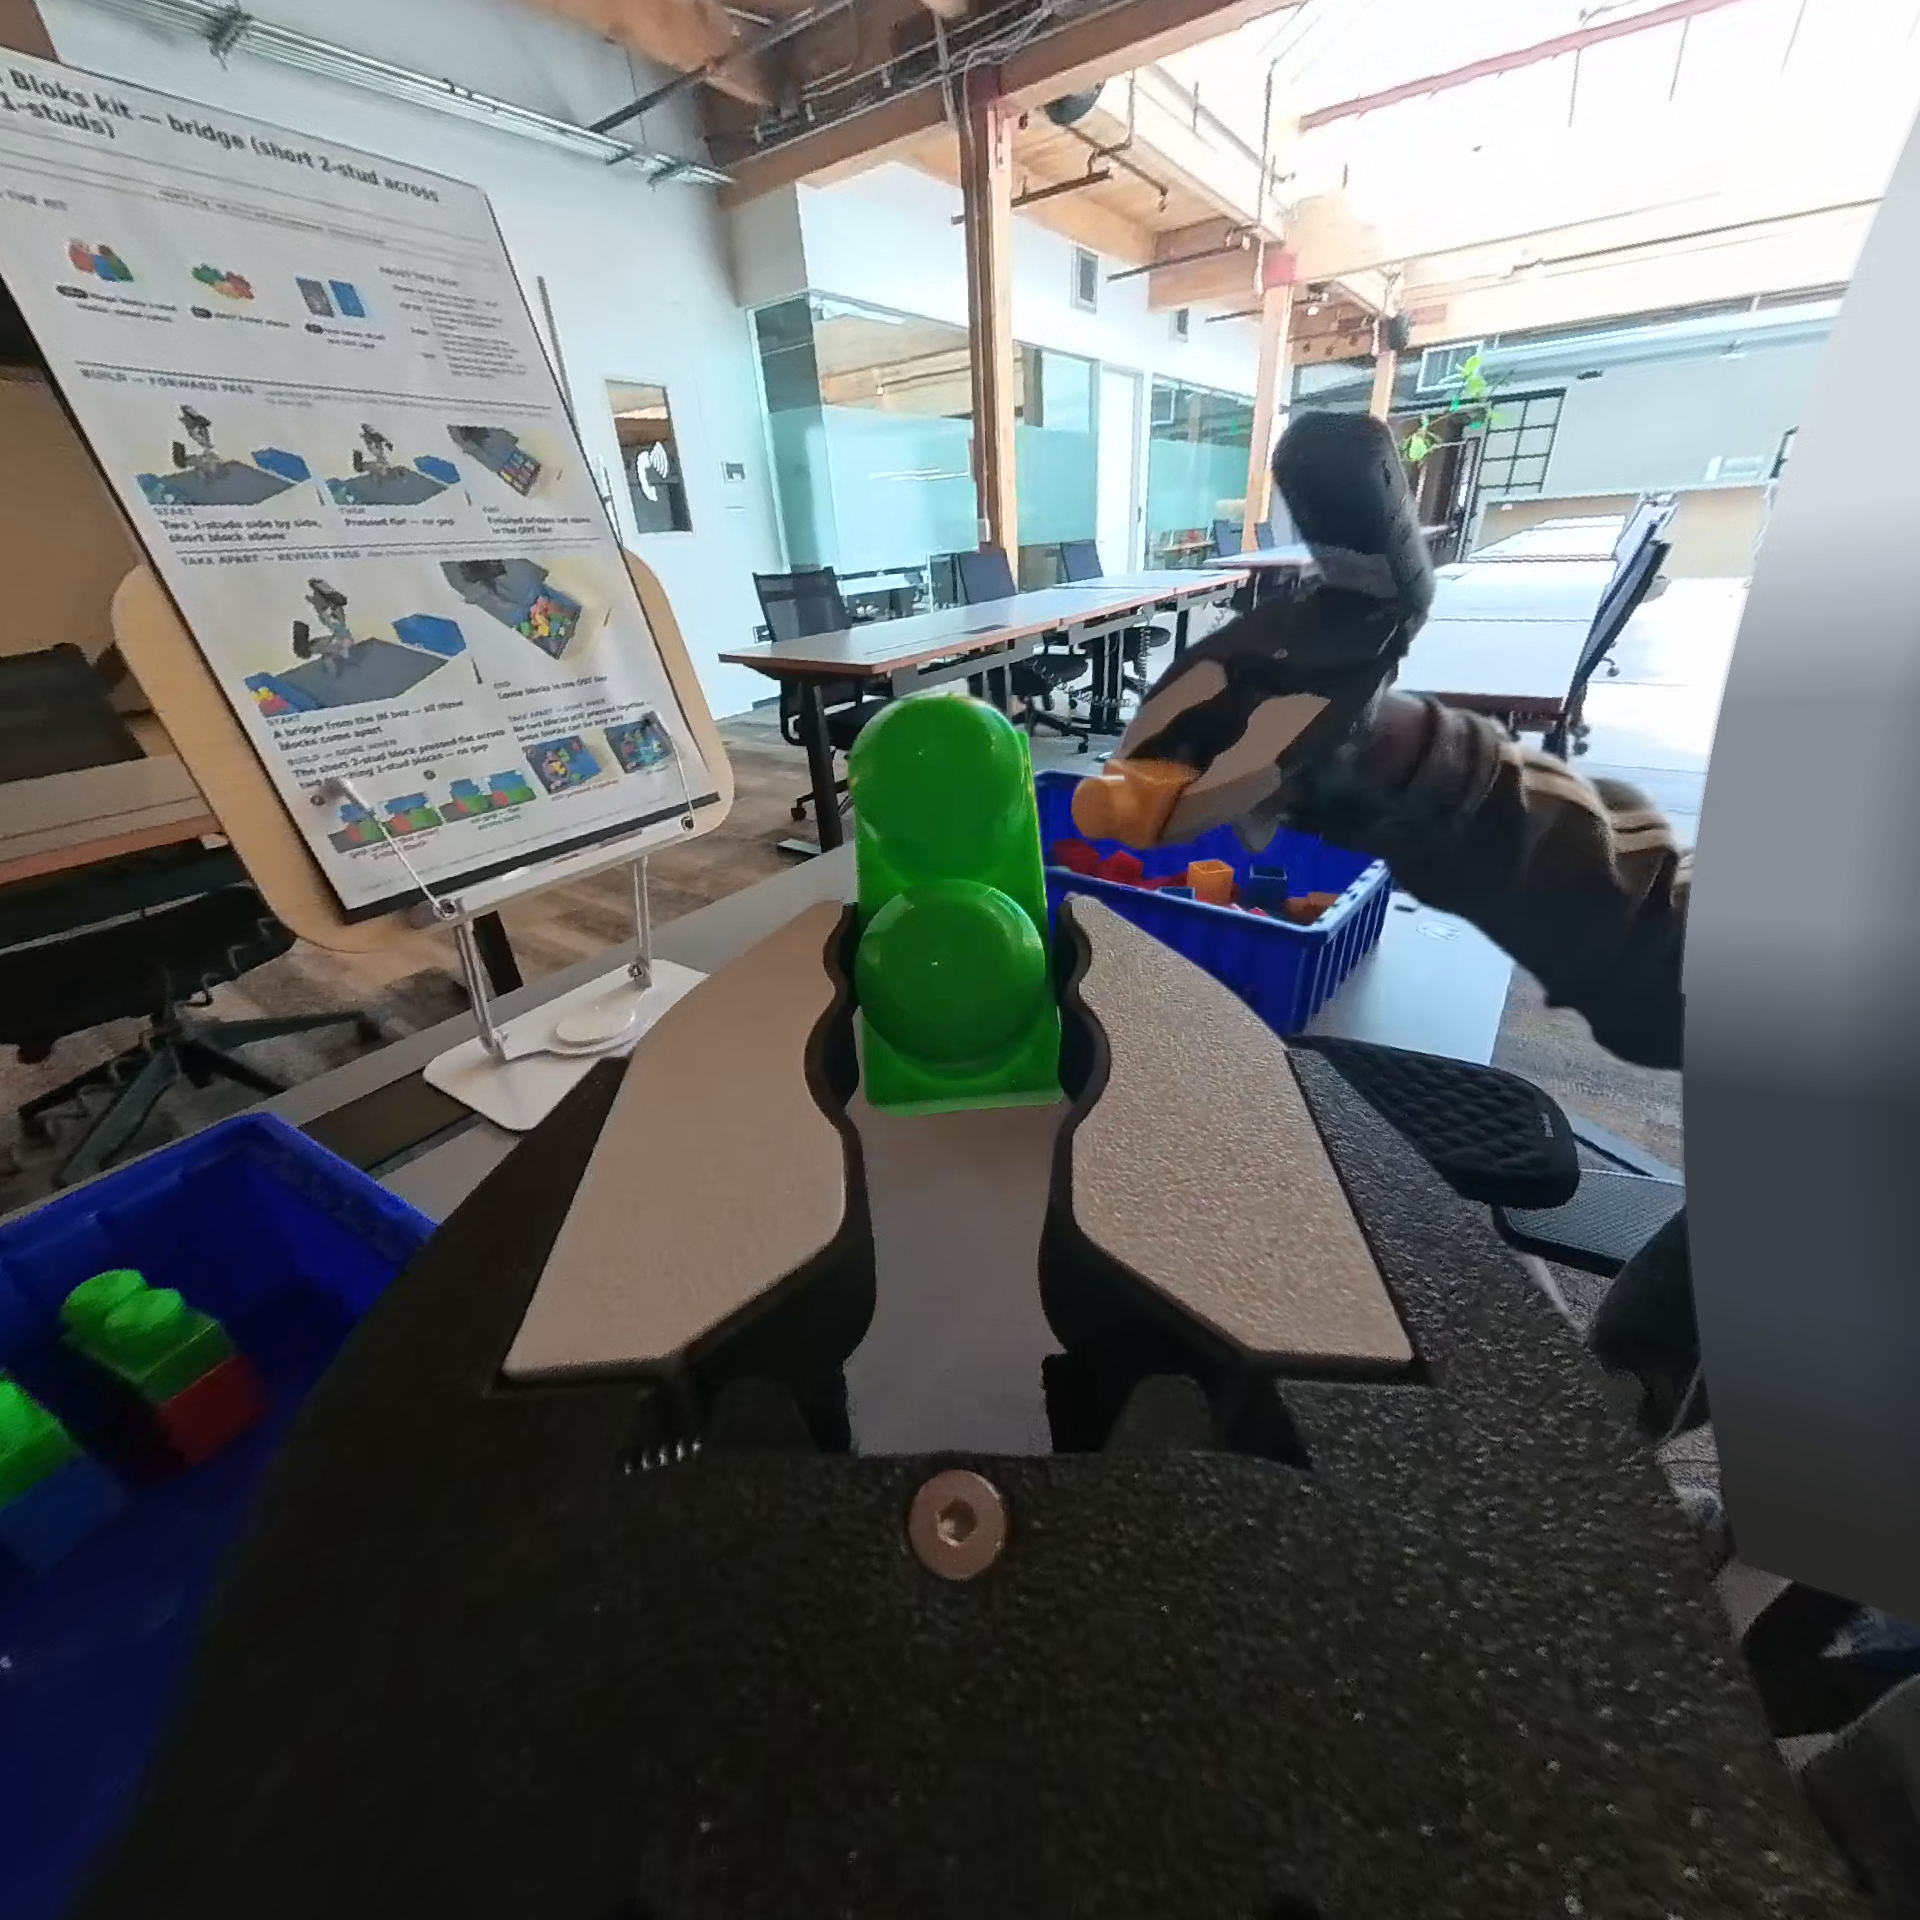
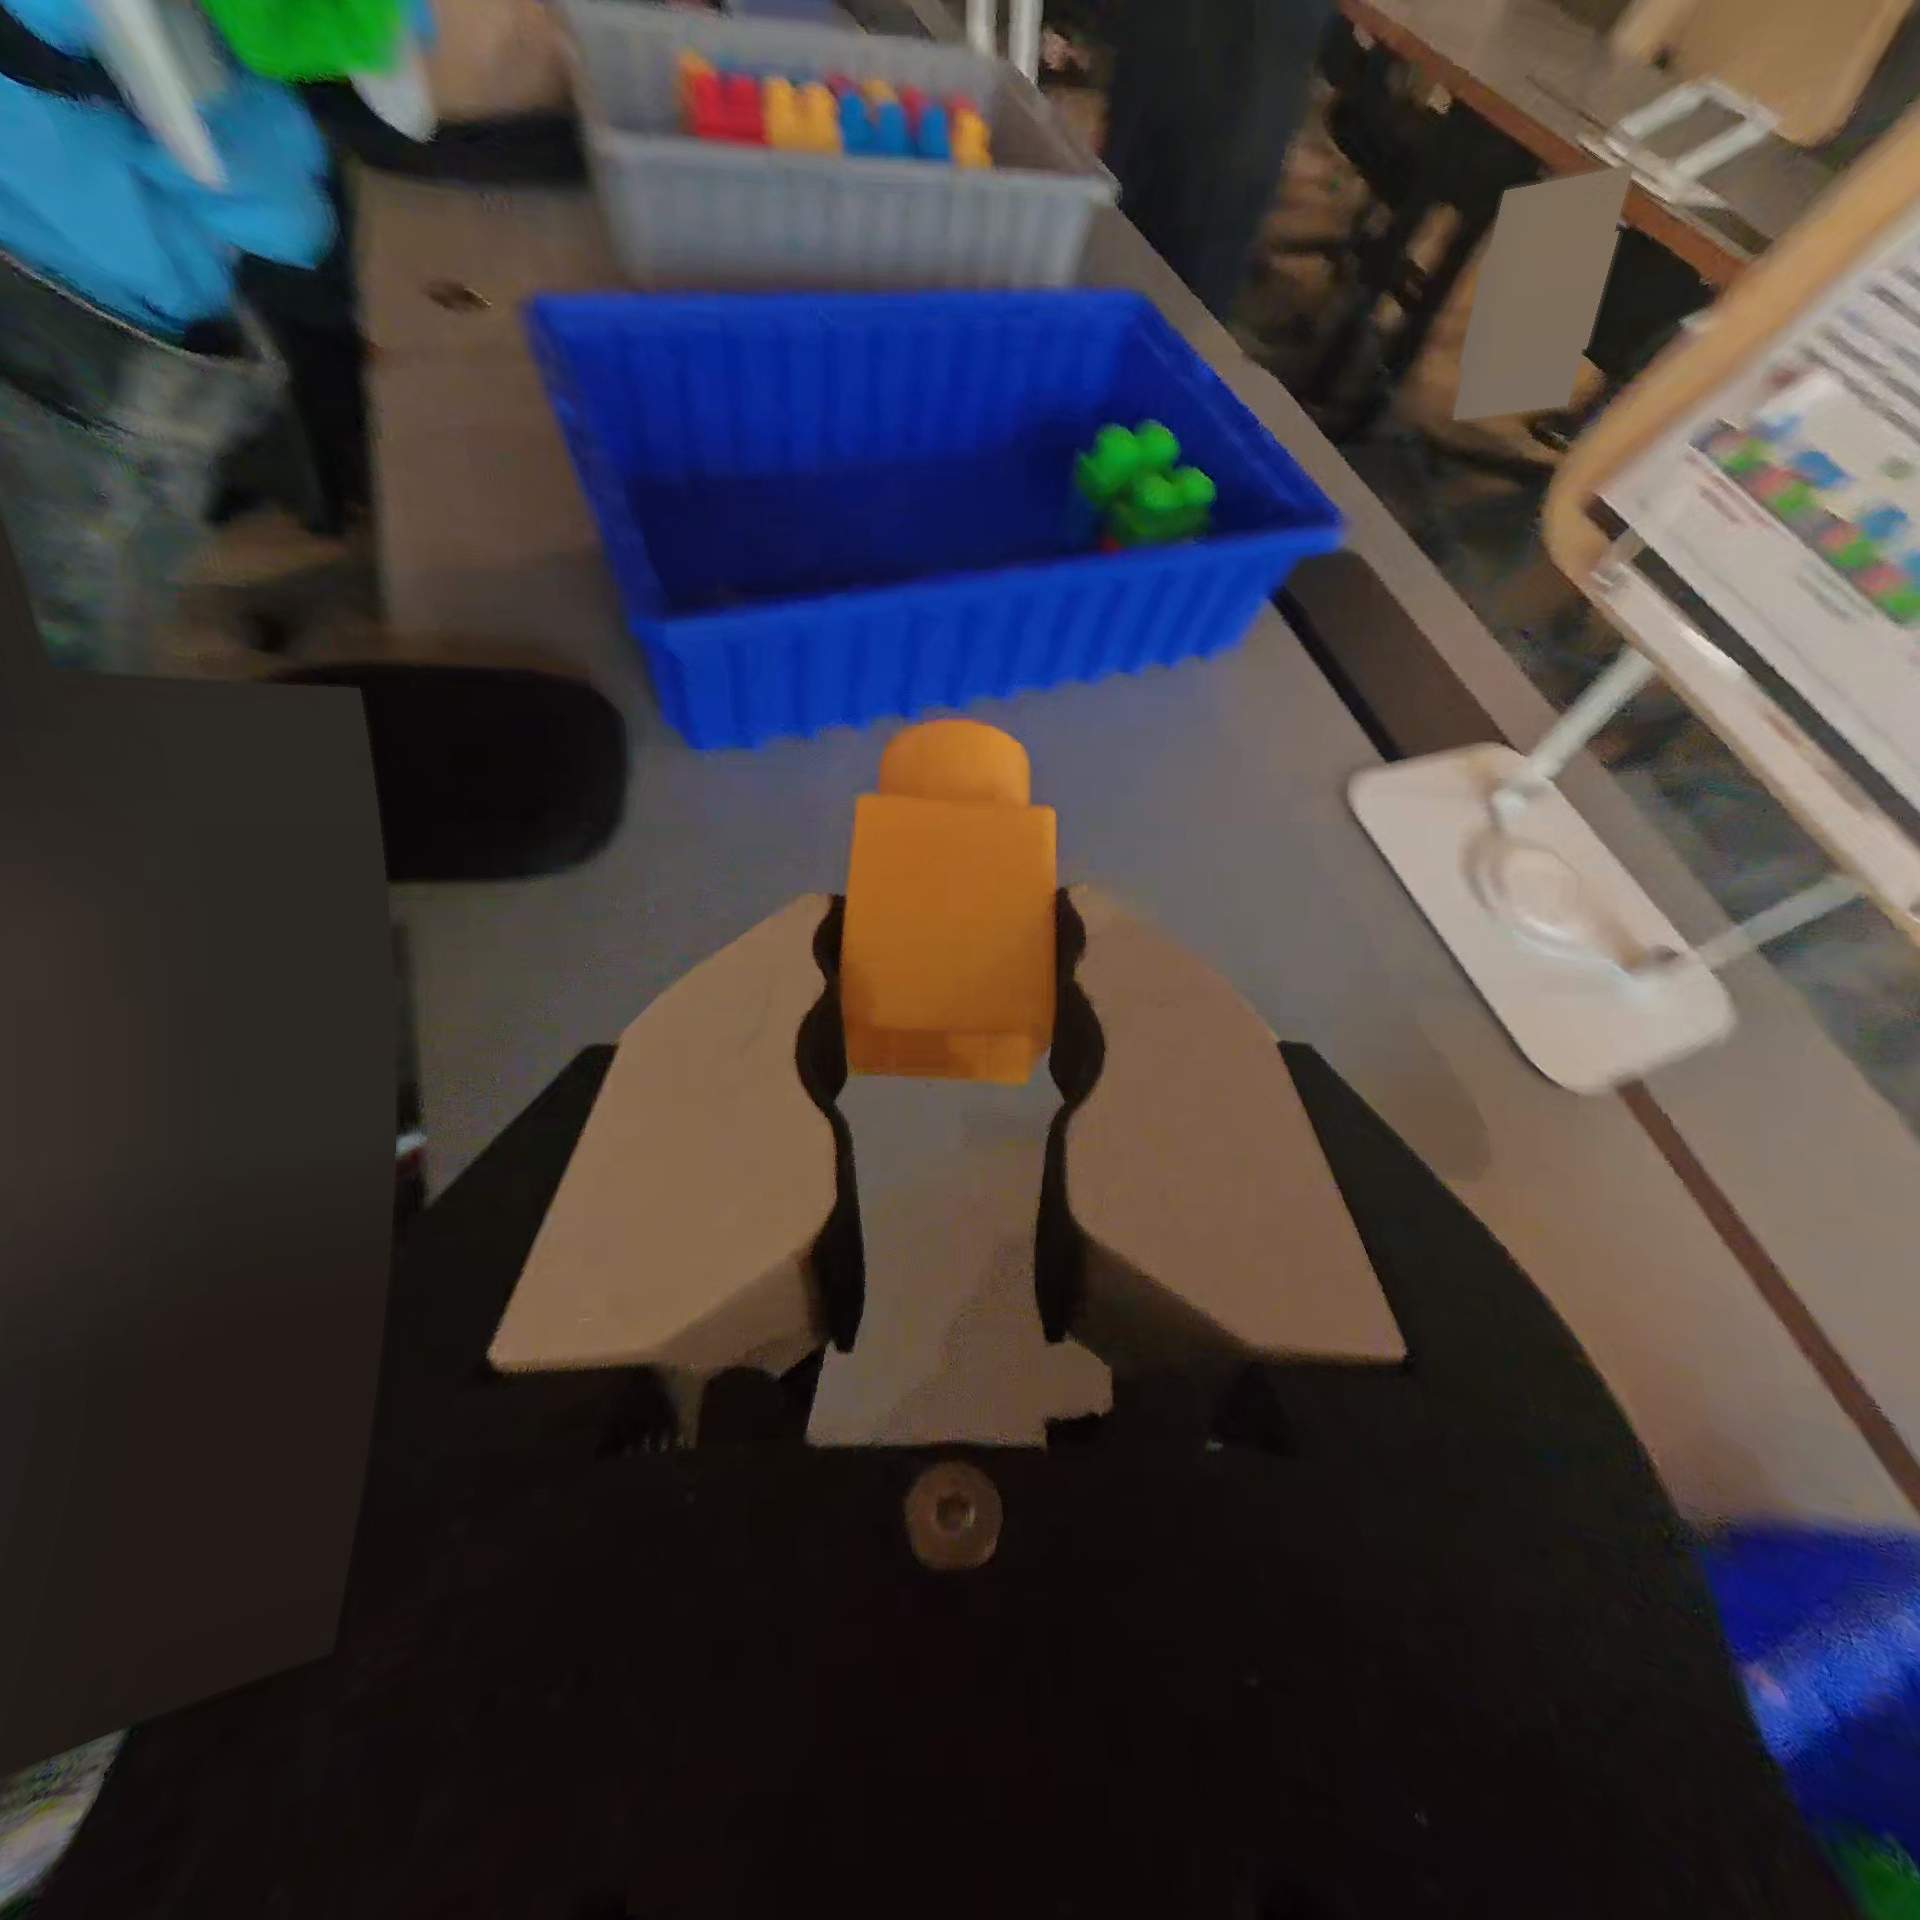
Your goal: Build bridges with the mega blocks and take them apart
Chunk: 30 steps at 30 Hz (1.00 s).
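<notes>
Centre frame, the left gripper pinches a green two-stud block; the right gripper pinches an orange one-stud block.

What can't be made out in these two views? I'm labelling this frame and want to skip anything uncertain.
- Underside of the green two-stud plastic block, left wrist view: turned away in the left claw.
- Loose blocks in the far blue ribbed bin, left wrist view: partly hidden by the right claw and the bin wall.
- Blocks in the grey bin, right wrist view: blurred.
- Block stacks in the near blue bin, right wrist view: blurred, lower colours unclear.
</notes>
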Each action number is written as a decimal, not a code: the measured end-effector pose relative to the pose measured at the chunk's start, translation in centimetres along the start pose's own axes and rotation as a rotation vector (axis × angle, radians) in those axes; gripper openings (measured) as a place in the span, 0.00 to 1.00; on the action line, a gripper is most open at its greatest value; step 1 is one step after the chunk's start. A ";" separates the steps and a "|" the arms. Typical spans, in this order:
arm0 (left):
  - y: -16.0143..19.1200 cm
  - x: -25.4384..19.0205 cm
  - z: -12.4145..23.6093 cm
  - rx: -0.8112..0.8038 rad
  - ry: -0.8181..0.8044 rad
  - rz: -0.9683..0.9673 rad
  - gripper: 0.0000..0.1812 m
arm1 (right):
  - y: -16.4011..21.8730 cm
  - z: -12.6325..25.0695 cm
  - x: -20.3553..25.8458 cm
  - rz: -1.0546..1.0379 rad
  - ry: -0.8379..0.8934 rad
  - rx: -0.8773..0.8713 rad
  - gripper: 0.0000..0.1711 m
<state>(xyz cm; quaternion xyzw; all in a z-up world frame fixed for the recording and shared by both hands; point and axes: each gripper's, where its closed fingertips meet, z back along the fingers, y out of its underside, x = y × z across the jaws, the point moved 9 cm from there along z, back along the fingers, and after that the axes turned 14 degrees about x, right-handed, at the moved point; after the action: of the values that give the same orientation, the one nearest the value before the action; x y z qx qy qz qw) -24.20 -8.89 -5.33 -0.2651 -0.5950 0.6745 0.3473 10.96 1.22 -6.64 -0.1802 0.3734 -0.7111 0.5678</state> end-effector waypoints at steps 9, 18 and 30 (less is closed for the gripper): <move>0.5 -0.3 0.0 0.067 -0.076 -0.020 0.19 | 6.2 5.8 -8.2 -0.151 0.399 0.372 0.21; 1.0 -0.5 0.0 0.099 -0.102 -0.018 0.19 | 14.3 7.7 -16.7 -0.407 0.482 0.659 0.22; 1.2 -0.4 -0.8 0.136 -0.098 -0.014 0.19 | 23.5 1.4 -24.5 -0.735 0.274 0.794 0.22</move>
<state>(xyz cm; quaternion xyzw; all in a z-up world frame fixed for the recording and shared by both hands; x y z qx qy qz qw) -23.50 -8.72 -6.63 -0.2035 -0.5661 0.7229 0.3399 34.87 21.99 -18.90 0.0232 0.0600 -0.9654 0.2529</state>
